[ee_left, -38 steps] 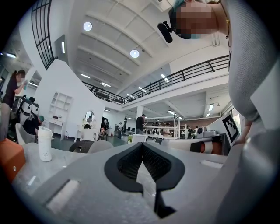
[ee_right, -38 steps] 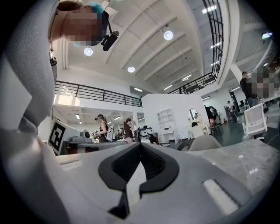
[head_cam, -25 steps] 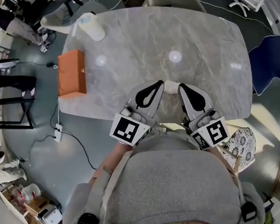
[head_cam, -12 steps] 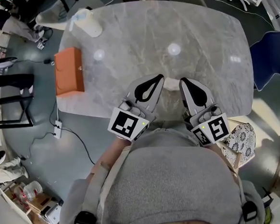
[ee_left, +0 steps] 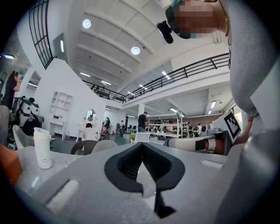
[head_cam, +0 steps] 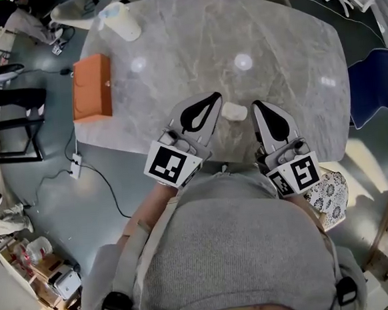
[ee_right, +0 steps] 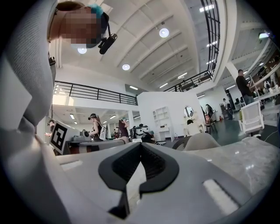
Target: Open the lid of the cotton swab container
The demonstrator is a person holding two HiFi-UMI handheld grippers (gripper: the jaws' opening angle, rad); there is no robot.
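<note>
Gray table (head_cam: 286, 50) holds 1 small, likely light container (head_cam: 234, 111), best pinched on top; left gripper (head_cam: 216, 97) and right gripper (head_cam: 256, 104) are clenched, empty.

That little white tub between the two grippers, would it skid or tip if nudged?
Probably skid rather than tip: the tub looks low and squat, and the table looks polished and shiny. It also looks small, so it is likely light and easy to knock away.

Floor (head_cam: 43, 189): grey, cable (head_cam: 106, 191) at left.
Table (head_cam: 279, 44): grey marble, rounded.
Ceiling (ee_left: 109, 26): white, round lights (ee_left: 135, 50).
Railing (ee_left: 192, 70): black, far balcony.
</note>
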